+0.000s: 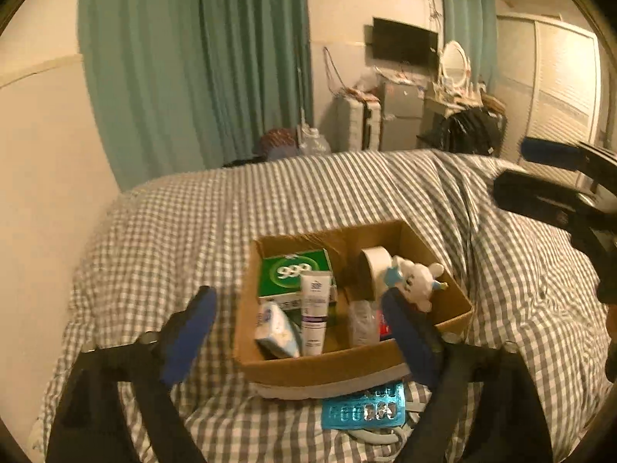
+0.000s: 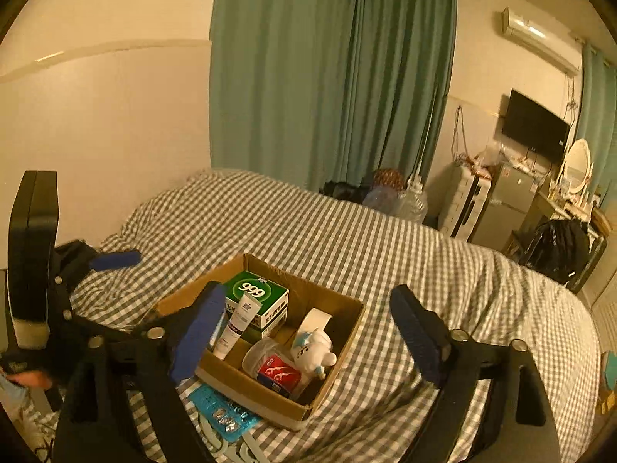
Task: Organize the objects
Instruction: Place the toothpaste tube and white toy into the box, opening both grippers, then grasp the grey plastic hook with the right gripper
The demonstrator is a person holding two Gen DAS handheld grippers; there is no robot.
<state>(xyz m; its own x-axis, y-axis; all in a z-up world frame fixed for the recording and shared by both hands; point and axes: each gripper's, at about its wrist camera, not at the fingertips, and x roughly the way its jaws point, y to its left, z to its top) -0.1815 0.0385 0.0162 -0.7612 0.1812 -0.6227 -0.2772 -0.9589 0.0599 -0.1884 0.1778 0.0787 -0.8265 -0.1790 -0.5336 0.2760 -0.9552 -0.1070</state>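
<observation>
Pill sheet [image 1: 362,409] beside cardboard box [image 1: 327,366]

Teal curtains [image 2: 331,77], checked bed [image 2: 347,239], perhaps a fridge [image 1: 399,115].

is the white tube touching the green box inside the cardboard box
Touching. In the right wrist view the white tube leans against the green box, overlapping its front face, no gap showing.

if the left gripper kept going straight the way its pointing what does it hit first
Most likely the cardboard box on the bed. The open left gripper points at its near wall and the white tube just inside. Depth is unclear, so it might clear the rim and meet the tube first.
</observation>
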